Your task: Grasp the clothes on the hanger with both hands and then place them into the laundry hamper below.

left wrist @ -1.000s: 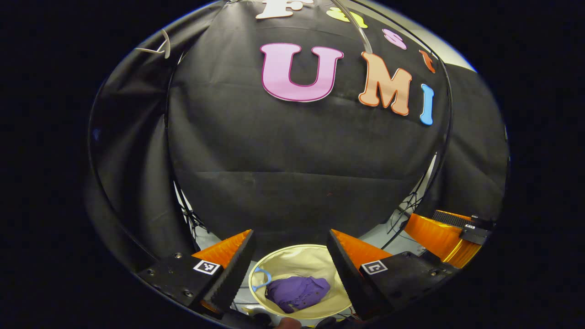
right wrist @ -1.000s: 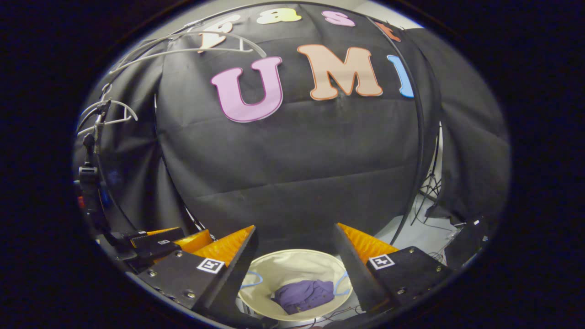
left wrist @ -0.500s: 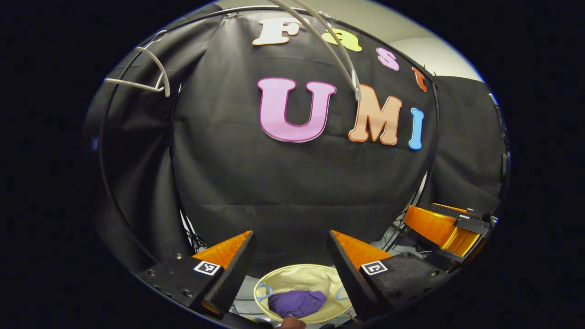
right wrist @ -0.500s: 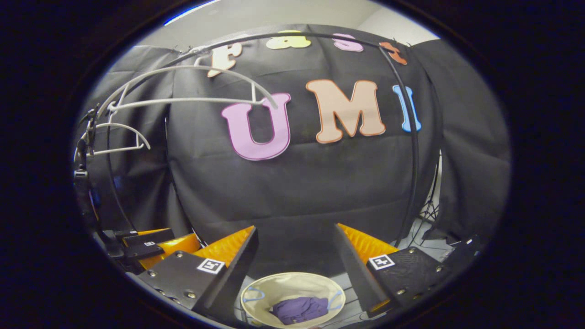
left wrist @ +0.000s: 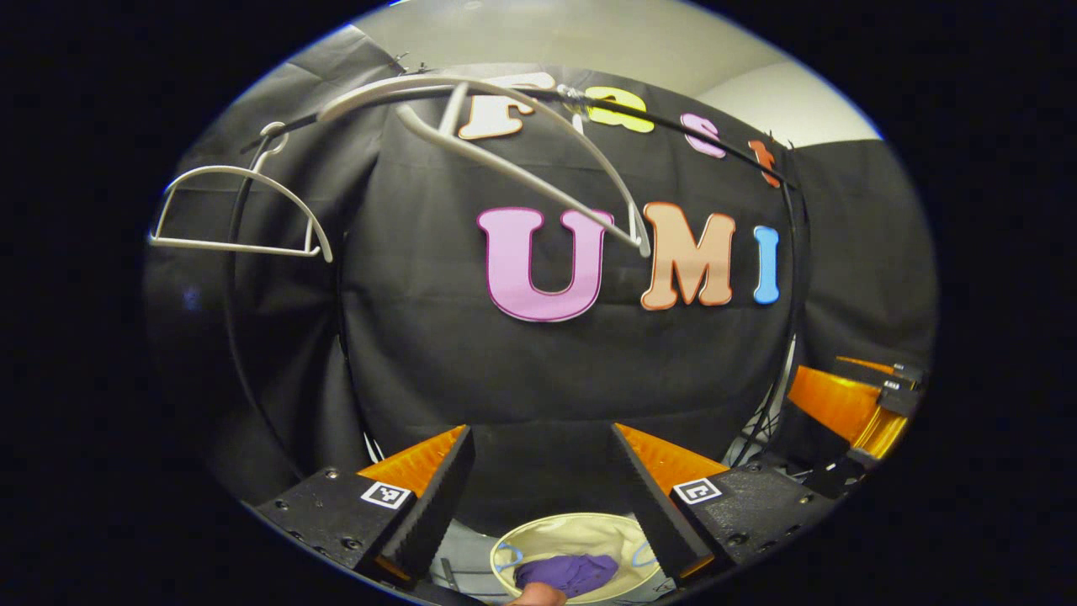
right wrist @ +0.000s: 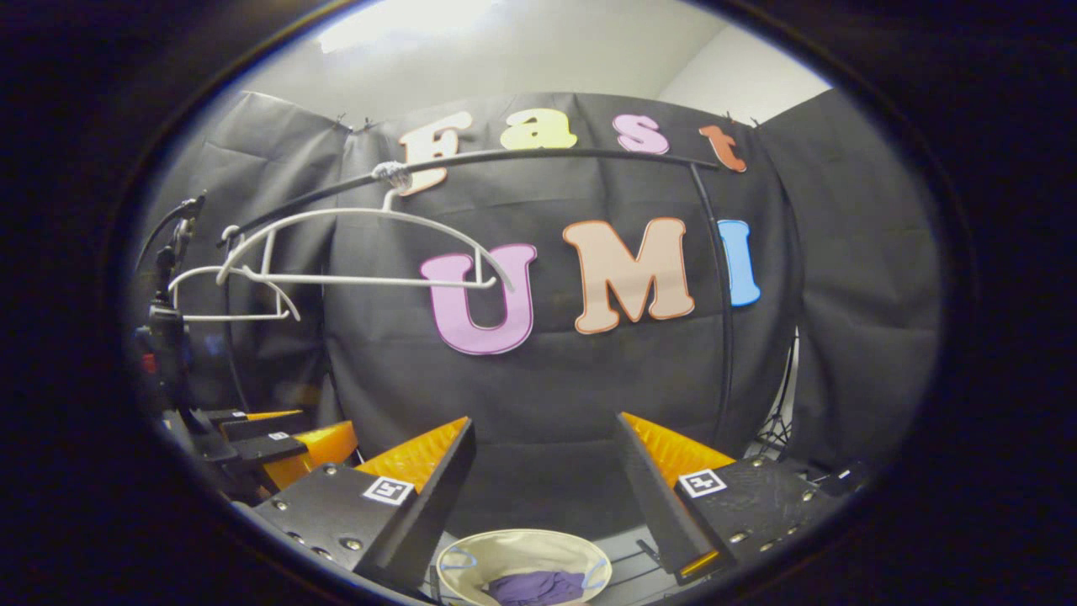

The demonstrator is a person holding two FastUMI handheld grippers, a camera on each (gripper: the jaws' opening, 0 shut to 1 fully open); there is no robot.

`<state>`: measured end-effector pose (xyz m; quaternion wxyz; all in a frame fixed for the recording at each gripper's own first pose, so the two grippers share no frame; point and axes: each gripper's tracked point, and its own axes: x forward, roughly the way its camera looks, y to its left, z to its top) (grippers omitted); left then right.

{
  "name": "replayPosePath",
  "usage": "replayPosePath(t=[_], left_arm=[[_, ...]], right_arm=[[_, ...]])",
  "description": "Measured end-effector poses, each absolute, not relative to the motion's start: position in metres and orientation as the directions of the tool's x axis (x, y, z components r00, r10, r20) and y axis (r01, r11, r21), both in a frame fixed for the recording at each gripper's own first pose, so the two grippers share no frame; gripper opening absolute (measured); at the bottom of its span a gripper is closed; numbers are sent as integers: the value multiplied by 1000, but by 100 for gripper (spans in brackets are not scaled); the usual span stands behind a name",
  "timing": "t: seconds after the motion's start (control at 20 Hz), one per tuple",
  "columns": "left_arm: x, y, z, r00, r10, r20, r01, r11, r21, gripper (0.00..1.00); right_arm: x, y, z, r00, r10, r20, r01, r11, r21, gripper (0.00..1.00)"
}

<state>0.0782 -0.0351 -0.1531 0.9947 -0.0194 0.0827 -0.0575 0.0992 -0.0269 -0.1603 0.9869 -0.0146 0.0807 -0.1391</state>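
Black cloth hangs all around the booth. Closest in the left gripper view, the left tongs [left wrist: 538, 484] are wide open and hold nothing. In the right gripper view, the right tongs [right wrist: 543, 480] are wide open and empty too. Down below them sits the round cream laundry hamper [left wrist: 538, 532], and the purple clothes [left wrist: 566, 572] lie bunched up inside it. Farther back and higher up, two bare white hangers [right wrist: 362, 252] hang from a black rail [right wrist: 547, 156] near the wall.
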Motion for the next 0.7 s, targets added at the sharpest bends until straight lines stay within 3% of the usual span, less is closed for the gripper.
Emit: replayPosePath(t=[0.4,0.7], left_arm=[[35,-12,-86,994,-84,-62,82,996,-40,98],[5,-22,-98,991,-102,-85,100,994,-33,96]], right_arm=[[51,1,-134,957,-261,-129,263,965,-1,99],[16,-4,-148,956,-274,-105,271,962,-40,100]])
